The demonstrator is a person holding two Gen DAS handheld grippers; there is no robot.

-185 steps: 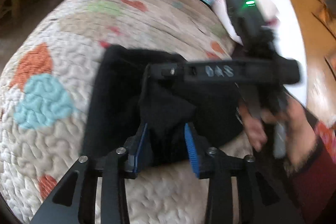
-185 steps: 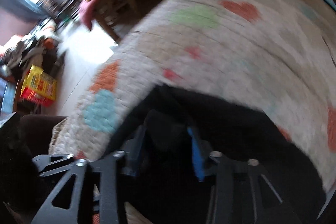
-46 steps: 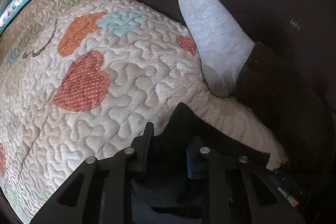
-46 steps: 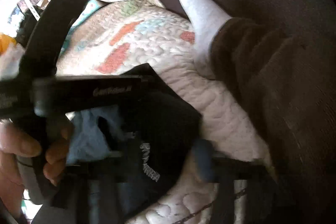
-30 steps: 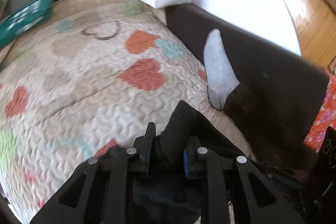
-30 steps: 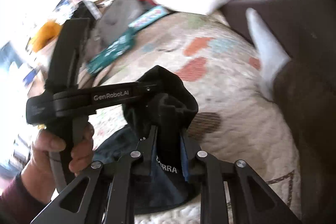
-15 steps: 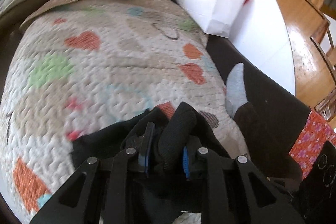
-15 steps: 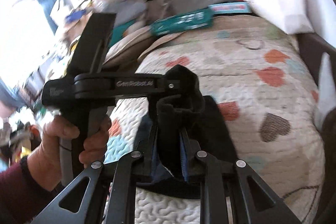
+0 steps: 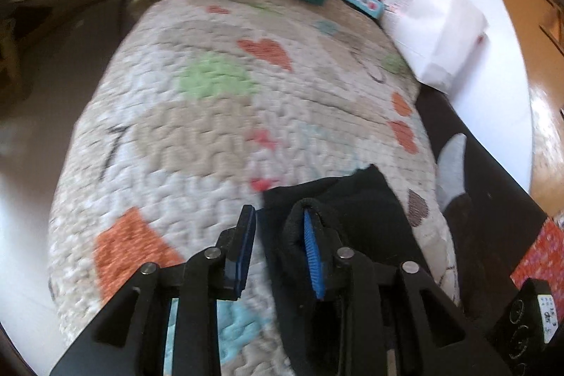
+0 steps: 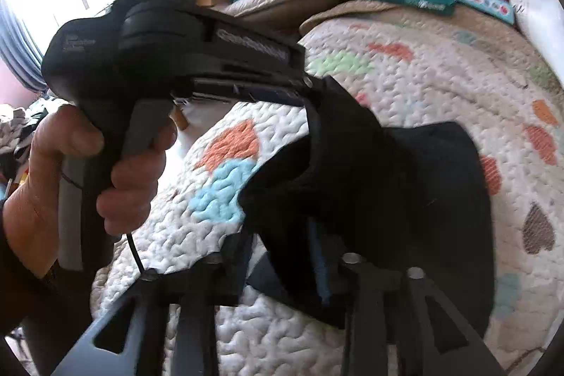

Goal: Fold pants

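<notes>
One pair of black pants lies bunched on the heart-patterned quilt; the left gripper stands spread wide, cloth draped over its right finger; the right gripper also gapes, fabric over its finger; a grey sock lies beside the quilt.

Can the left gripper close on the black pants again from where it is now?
Probably yes. The left gripper is open, and the black pants lie draped over its right finger on the quilt, with nothing visible between them.
</notes>
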